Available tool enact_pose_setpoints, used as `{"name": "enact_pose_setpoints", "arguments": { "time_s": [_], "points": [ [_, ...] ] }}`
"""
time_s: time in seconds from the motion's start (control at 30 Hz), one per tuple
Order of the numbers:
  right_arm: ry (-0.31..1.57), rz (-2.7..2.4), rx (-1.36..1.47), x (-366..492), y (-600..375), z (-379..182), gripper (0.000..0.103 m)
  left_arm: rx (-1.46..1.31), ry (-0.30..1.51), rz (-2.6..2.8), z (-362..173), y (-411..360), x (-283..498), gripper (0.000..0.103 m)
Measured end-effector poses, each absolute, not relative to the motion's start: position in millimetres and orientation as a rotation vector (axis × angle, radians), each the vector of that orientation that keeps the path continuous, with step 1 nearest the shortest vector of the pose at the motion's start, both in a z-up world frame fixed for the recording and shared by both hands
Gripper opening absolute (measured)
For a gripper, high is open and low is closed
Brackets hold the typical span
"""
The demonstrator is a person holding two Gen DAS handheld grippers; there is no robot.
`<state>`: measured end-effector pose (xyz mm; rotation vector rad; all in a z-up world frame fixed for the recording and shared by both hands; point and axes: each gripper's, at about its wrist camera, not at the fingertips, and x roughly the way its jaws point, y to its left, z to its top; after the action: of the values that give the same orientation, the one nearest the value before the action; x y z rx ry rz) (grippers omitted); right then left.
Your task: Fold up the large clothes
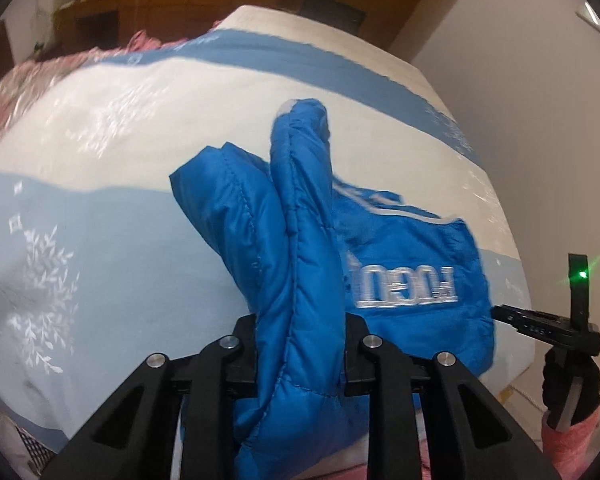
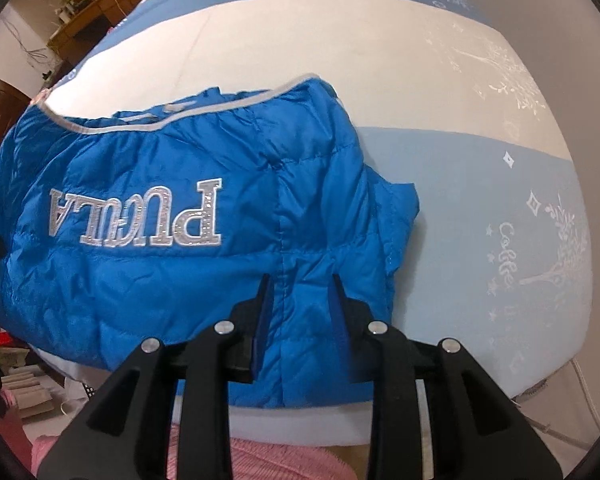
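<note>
A bright blue padded jacket (image 2: 160,208) with silver letters lies on the bed (image 2: 440,80), near its front edge. My left gripper (image 1: 300,344) is shut on a thick fold of the jacket (image 1: 296,280), which stands up between the fingers. My right gripper (image 2: 302,292) is shut on the jacket's lower edge beside a seam. The right gripper also shows in the left wrist view (image 1: 500,314), at the jacket's right edge.
The bed has a white and light blue cover with pale tree prints (image 1: 40,272). Pink fabric (image 1: 28,76) lies along its far left side. Wooden furniture (image 1: 112,8) stands behind the bed. A white wall (image 1: 520,60) is close on the right.
</note>
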<state>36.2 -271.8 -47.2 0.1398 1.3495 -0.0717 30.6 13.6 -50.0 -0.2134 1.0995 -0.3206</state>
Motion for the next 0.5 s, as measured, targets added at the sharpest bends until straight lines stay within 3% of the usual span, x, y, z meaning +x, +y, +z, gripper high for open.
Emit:
{"name": "enact_pose_setpoints", "arguments": {
  "time_s": [0.1,0.3,0.5],
  "points": [
    [1.347,-0.074,0.126,29,-275,-32,0.038,-0.179,1.105,-0.332,-32,-16,29,0.024],
    [1.292,-0.083,0.086,21,-285,-5,0.038,-0.074,1.114,-0.424,-15,-94,22,0.027],
    [1.307,-0.086,0.113,22,-304,-12,0.038,-0.004,1.154,-0.485,-36,-160,20,0.031]
  ]
}}
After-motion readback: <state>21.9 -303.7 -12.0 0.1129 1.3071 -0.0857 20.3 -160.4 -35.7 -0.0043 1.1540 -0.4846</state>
